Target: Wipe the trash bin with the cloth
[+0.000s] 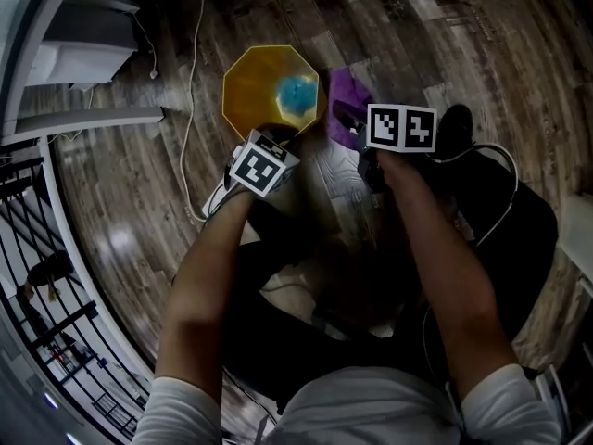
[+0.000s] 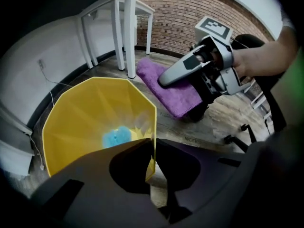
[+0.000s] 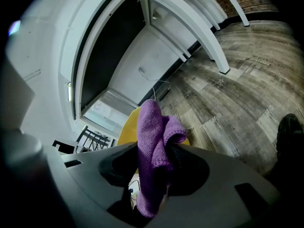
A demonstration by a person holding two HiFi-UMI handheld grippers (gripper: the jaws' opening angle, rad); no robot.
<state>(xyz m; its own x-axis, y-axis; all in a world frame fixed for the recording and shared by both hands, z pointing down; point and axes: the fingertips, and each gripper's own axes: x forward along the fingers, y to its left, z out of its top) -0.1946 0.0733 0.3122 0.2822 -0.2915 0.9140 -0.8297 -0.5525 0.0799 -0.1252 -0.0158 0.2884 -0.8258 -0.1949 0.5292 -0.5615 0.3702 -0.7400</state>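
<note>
**Bin pinned at the rim, cloth waiting at its flank**

The left gripper (image 2: 153, 156) has its jaws pinched almost together on the near wall of the yellow trash bin (image 1: 264, 82), which stands upright on the wooden floor (image 1: 139, 184) with something blue (image 1: 296, 91) lying at its bottom. The right gripper (image 3: 164, 160) has its jaws clamped on the bunched purple cloth (image 3: 151, 137), which hangs just beside the bin's right-hand wall, outside the rim (no view settles whether it touches the wall). The bin lies to the left of the cloth-bearing jaws. The right gripper is therefore the one placed to close in, probably sideways onto the outer wall or up over the rim, while the left gripper steadies the bin.
</note>
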